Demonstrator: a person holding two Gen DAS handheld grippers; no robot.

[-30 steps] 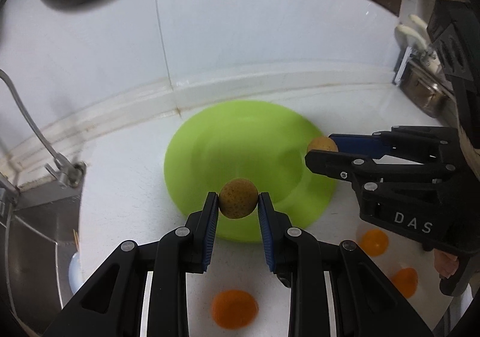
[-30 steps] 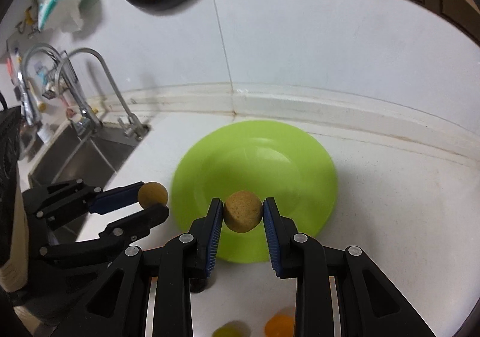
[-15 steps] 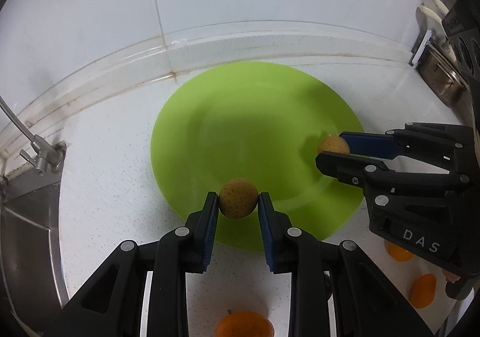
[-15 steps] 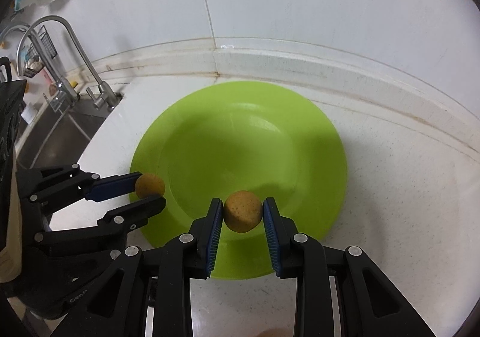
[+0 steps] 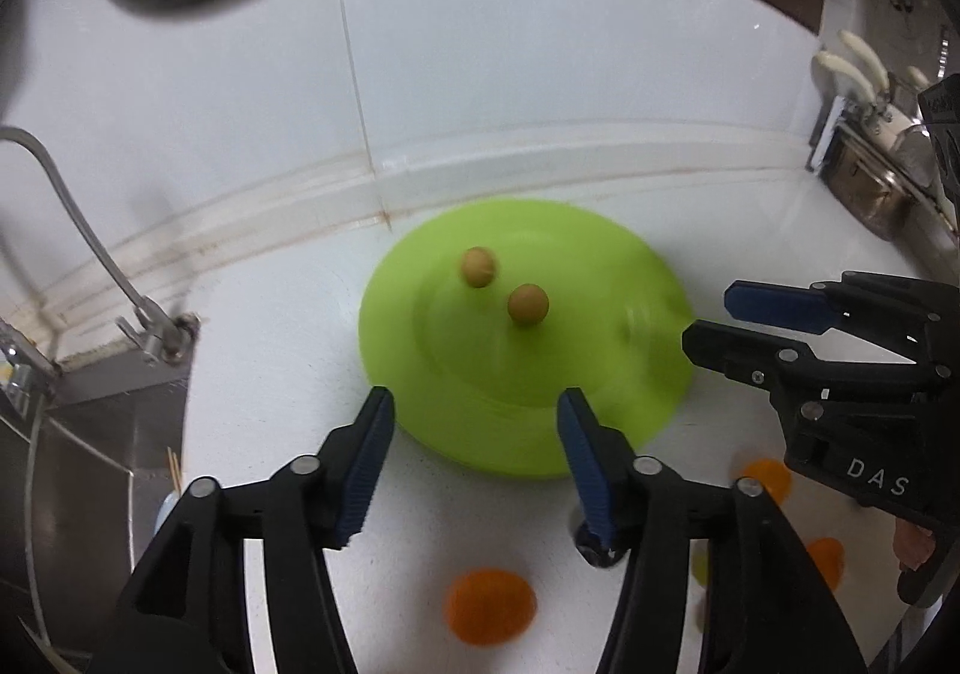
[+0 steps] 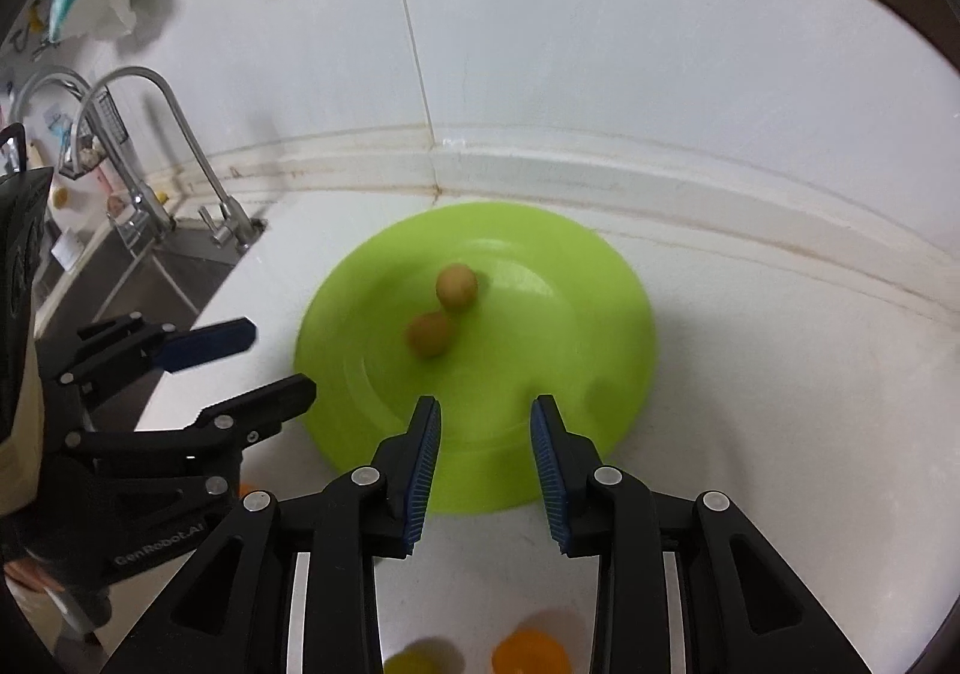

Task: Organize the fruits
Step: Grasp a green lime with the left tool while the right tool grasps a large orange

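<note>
White tabletop runs along a tiled wall, with a sink and a faucet at the left side. On it stands a green plate, and two small brown fruits lie near its middle, one a little behind the other; in the right wrist view they seem to touch or almost touch, but the blur makes it not sure. Both look round, dull and firm, so I think they can roll easily on the smooth plate. The left gripper and the right gripper hover over the near rim of the plate, both with jaws spread apart and holding nothing. I judge that the step of putting these two fruits on the plate is finished. Several orange fruits and a yellow-green one wait on the tabletop in front of the plate. The next move probably needs each gripper to go down over one of them and close gently.
</note>
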